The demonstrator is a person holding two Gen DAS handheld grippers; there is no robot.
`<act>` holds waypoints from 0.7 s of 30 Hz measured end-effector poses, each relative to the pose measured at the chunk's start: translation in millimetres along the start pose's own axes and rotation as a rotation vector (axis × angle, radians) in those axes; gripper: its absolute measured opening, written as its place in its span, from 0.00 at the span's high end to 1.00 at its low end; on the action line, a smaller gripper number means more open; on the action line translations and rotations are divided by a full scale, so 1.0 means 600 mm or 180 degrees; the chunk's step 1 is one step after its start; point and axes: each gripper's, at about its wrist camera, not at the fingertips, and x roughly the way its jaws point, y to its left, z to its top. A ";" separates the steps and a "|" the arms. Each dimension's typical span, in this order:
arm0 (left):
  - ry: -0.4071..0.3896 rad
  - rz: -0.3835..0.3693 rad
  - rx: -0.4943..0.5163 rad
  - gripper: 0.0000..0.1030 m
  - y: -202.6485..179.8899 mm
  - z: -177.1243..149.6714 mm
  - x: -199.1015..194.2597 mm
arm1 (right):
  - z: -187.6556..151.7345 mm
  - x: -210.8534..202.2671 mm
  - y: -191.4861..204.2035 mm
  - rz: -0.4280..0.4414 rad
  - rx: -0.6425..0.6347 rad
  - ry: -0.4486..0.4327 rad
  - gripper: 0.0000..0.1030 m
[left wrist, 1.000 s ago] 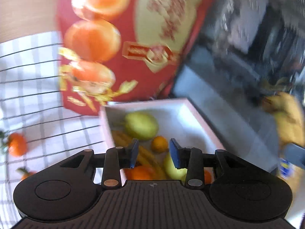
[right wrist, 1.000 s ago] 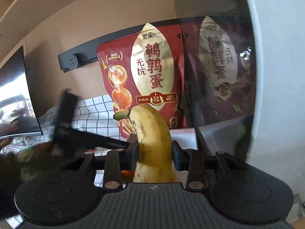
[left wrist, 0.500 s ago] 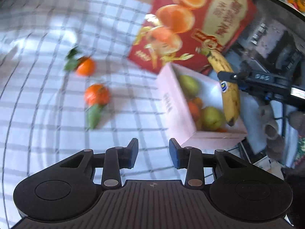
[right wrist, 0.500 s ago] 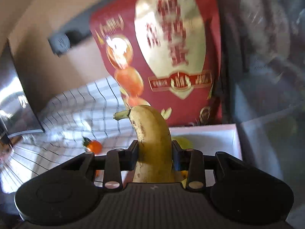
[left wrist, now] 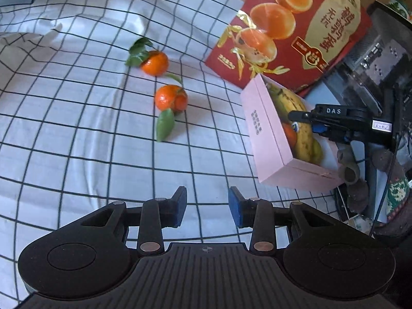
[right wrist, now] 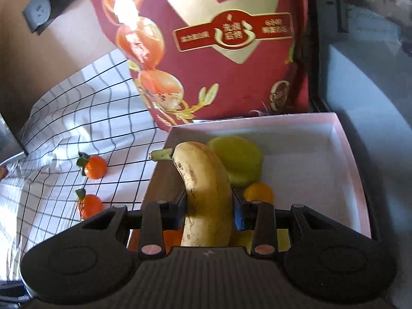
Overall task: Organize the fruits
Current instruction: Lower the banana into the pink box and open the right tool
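The left wrist view looks across a checked cloth (left wrist: 77,118) on the worktop, where two tangerines with leaves lie well apart from the left hand-held gripper (left wrist: 207,206): the farther tangerine (left wrist: 155,63) and the nearer tangerine (left wrist: 171,97). That gripper's blue pads stand a little apart with nothing between them, over bare cloth. From here the pink box (left wrist: 267,139) shows side-on, and the right hand-held gripper (left wrist: 306,118) reaches in over it from the right.

The right wrist view gives what that angle hides: the box's white inside (right wrist: 309,170), holding a yellow-green fruit (right wrist: 237,159), perhaps a pear, and a small orange fruit (right wrist: 258,193). The right hand-held gripper (right wrist: 208,213) is clamped on the banana (right wrist: 206,185), pads pressing both its sides, above the box's near left part. The banana is yellow with brown freckles and a greenish stem pointing left. A red printed bag (right wrist: 219,51) stands behind the box.
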 end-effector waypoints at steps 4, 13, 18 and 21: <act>0.0049 -0.0052 0.0045 0.62 -0.011 -0.001 0.010 | -0.004 -0.007 -0.008 -0.0153 0.0156 -0.0061 0.65; 0.0132 -0.0084 0.0108 0.62 -0.022 -0.006 0.024 | -0.011 -0.040 0.008 -0.0123 -0.0245 -0.0206 0.64; 0.0127 -0.0034 0.0085 0.62 -0.019 -0.005 0.026 | -0.012 -0.075 0.021 -0.0224 -0.0452 -0.0403 0.64; 0.0059 0.0049 0.0108 0.62 -0.018 -0.002 0.026 | -0.019 -0.090 0.033 -0.0277 -0.0568 -0.0477 0.64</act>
